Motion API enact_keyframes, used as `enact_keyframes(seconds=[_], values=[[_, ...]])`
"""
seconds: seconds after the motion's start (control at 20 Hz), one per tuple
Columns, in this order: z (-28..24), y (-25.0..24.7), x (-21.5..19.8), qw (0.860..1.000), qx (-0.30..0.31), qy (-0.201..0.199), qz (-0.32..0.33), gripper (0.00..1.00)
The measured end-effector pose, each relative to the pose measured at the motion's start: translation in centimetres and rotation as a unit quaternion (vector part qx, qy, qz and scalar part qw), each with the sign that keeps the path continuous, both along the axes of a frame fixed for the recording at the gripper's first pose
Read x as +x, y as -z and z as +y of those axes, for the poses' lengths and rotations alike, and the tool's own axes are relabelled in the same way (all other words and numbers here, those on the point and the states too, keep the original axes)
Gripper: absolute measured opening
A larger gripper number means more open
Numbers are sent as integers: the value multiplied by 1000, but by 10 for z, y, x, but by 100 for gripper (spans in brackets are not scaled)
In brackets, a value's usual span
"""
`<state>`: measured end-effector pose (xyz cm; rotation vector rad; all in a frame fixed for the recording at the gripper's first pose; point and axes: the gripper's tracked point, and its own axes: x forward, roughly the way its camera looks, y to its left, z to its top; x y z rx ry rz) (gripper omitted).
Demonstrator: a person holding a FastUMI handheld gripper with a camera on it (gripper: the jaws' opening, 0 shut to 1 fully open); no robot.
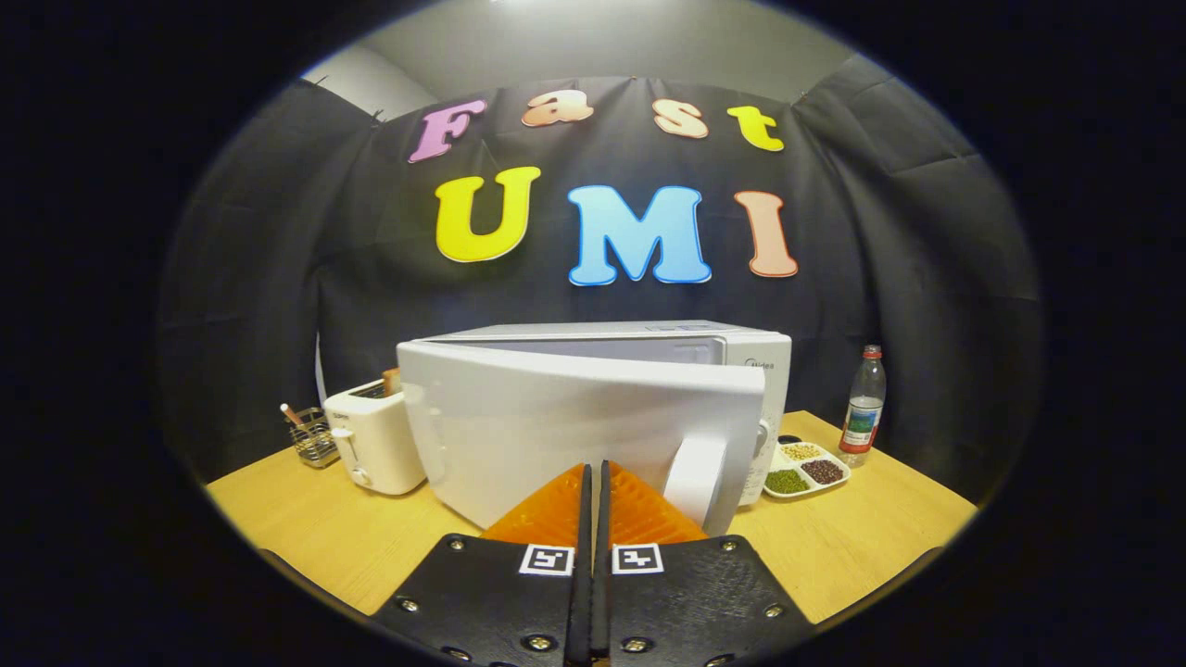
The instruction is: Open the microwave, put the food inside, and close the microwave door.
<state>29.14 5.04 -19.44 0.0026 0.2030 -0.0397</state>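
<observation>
- Gripper view: the gripper (593, 472) has its two fingers pressed together with nothing between them; the tips sit at, or just short of, the outer face of the microwave door (574, 426); contact cannot be confirmed.
- The microwave (750, 371) stands on the wooden table (306, 528); its door is swung partly out, hinged on the toaster side, with the handle (695, 477) just beside the fingertips.
- A toaster (371, 440) stands just beside the door, with a wire rack (313, 440) beyond it.
- A divided dish of beans and grains (804, 468) lies by the microwave's control side; a water bottle (864, 403) stands near it.
</observation>
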Motion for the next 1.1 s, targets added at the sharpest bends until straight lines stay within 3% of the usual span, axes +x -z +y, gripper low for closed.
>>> enact_keyframes(seconds=[0.3, 0.55, 0.8, 1.1], values=[[-31, 5, 64, 999, 2, 54, -3, 1], [-37, 16, 99, 997, -8, 71, 4, 1], [-34, 16, 104, 994, -69, 82, -9, 2], [-33, 19, 109, 997, -40, 69, 9, 1]])
